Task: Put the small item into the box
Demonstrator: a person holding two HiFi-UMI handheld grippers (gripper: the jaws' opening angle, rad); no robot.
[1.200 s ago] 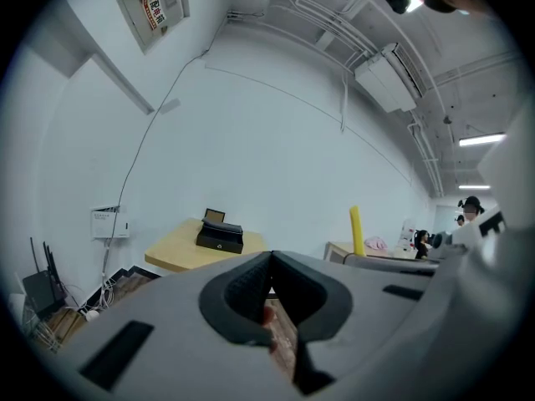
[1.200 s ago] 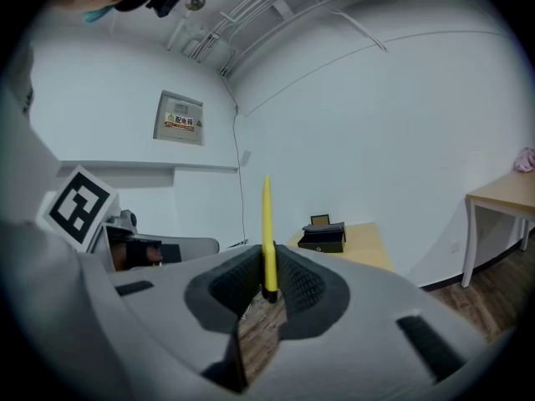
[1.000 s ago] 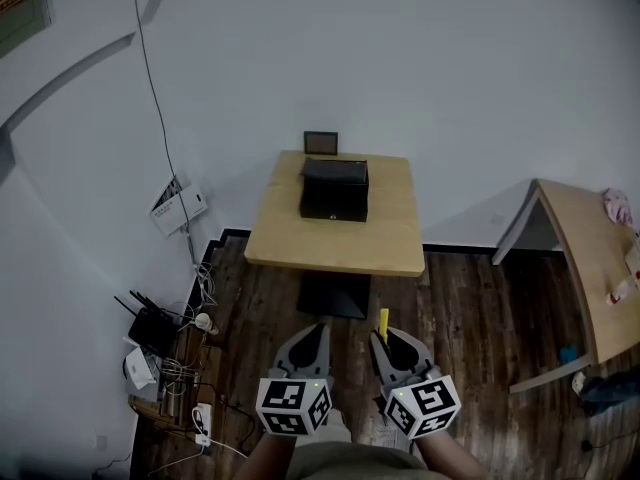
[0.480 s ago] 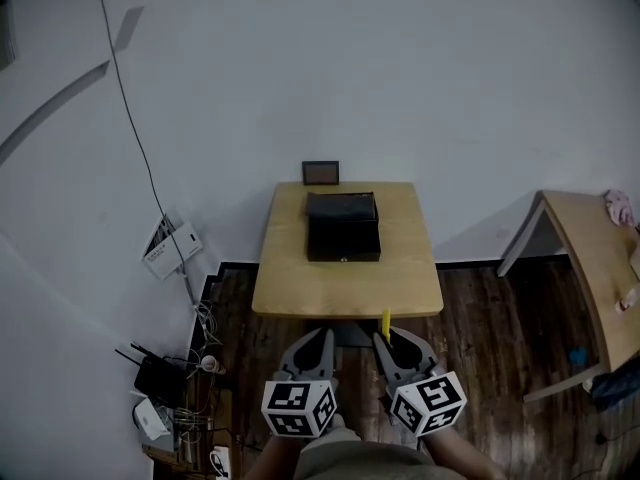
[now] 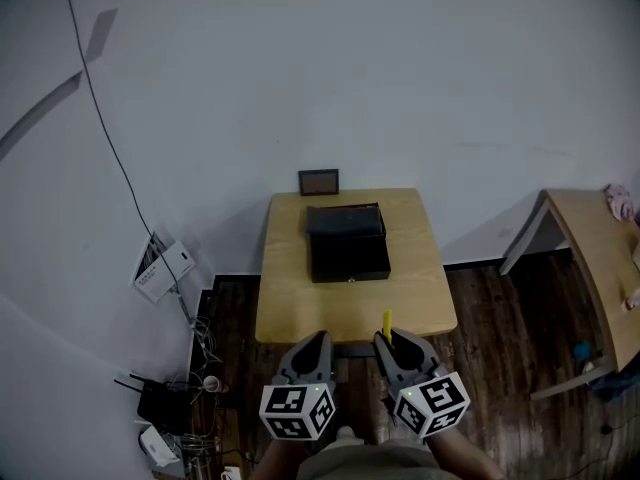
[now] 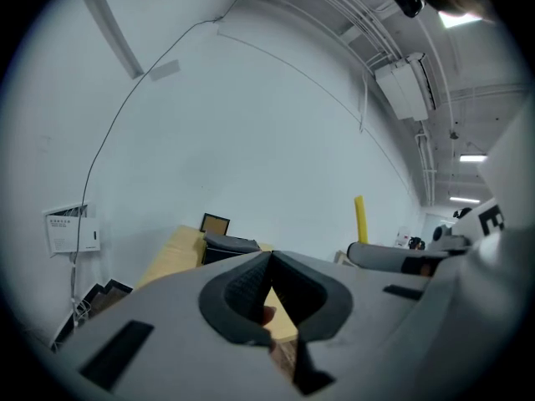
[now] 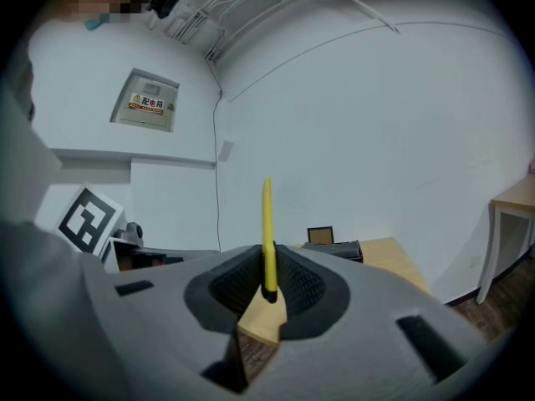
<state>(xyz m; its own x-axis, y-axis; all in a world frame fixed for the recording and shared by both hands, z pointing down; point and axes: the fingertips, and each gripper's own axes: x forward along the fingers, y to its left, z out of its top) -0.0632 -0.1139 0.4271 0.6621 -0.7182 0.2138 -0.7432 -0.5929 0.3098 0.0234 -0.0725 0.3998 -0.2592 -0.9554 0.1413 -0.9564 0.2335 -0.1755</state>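
Note:
A black box [image 5: 347,240] with its lid down sits on a small wooden table [image 5: 290,303] against the white wall; the left gripper view shows the box [image 6: 227,246] too. My right gripper [image 5: 387,340] is shut on a thin yellow stick [image 5: 386,323] that stands upright between its pads [image 7: 267,224], just in front of the table's near edge. My left gripper [image 5: 316,342] is beside it, jaws shut with nothing between them [image 6: 266,276].
A small dark frame [image 5: 318,181] leans on the wall behind the box. Another wooden table [image 5: 600,268] stands at the right. Cables, a router and a power strip [image 5: 165,408] lie on the dark wood floor at the left.
Both grippers have come forward toward the table, which now lies right in front of them. The yellow stick stays clamped in the right gripper.

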